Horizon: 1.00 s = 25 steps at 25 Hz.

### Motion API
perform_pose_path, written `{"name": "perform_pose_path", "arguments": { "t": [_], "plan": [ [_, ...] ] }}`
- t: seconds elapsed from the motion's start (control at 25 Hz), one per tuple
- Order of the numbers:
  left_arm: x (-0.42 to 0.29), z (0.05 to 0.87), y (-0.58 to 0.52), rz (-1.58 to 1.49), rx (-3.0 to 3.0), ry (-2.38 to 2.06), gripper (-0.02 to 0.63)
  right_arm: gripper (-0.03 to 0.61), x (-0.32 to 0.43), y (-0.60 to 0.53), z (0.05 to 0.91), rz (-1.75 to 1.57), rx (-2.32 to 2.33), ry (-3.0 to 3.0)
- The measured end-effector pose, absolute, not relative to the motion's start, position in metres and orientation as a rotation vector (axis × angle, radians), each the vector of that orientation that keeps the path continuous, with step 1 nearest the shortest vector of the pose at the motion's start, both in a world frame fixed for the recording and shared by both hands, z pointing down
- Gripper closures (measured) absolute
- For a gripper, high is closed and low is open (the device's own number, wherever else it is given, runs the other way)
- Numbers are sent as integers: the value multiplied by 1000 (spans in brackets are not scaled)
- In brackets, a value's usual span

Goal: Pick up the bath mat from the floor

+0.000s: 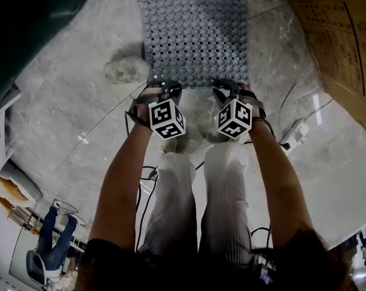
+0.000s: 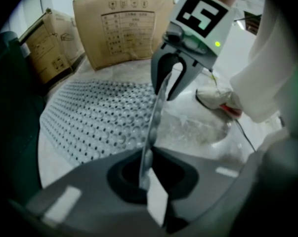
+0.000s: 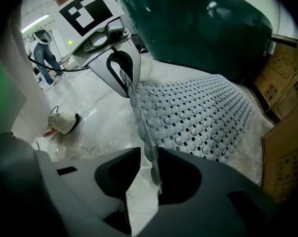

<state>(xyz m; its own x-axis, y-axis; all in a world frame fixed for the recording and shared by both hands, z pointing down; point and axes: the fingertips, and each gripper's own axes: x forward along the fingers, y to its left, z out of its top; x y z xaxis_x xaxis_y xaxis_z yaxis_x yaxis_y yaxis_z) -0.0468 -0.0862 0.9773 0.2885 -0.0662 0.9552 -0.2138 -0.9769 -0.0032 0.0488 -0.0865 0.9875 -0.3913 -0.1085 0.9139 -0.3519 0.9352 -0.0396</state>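
Observation:
A grey studded bath mat (image 1: 195, 29) with rows of holes lies on the marble floor, its near edge raised. In the head view my left gripper (image 1: 164, 86) and right gripper (image 1: 228, 86) both reach that near edge, side by side. The left gripper view shows the left gripper (image 2: 146, 174) shut on the thin edge of the mat (image 2: 99, 117), with the right gripper (image 2: 171, 83) further along the same edge. In the right gripper view the edge of the mat (image 3: 203, 112) stands between the jaws of the right gripper (image 3: 149, 169), against one jaw with a gap at the other.
Cardboard boxes (image 1: 346, 41) stand right of the mat and a dark green bulk (image 1: 37, 29) left of it. A pale lump (image 1: 125, 70) lies by the mat's near left corner. Cables and a plug strip (image 1: 295, 132) lie at the right. The person's own shoe (image 2: 215, 98) is close behind.

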Motion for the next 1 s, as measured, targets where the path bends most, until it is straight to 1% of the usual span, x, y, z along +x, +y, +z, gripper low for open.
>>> {"name": "perform_pose_path", "arguments": {
  "t": [0.08,0.4,0.8,1.0],
  "plan": [
    [-46,962,-89,1775,2420,-275,597,495,50,-89,973,264,339,-1965],
    [-38,898,-97,1754,2450,-275,597,524,58,-98,911,241,374,-1929],
    [-31,792,-107,1718,2474,-274,597,535,66,-109,801,164,342,-1914],
    [-27,734,-126,1721,2501,-301,597,540,70,-122,745,223,395,-1920]
  ]
}}
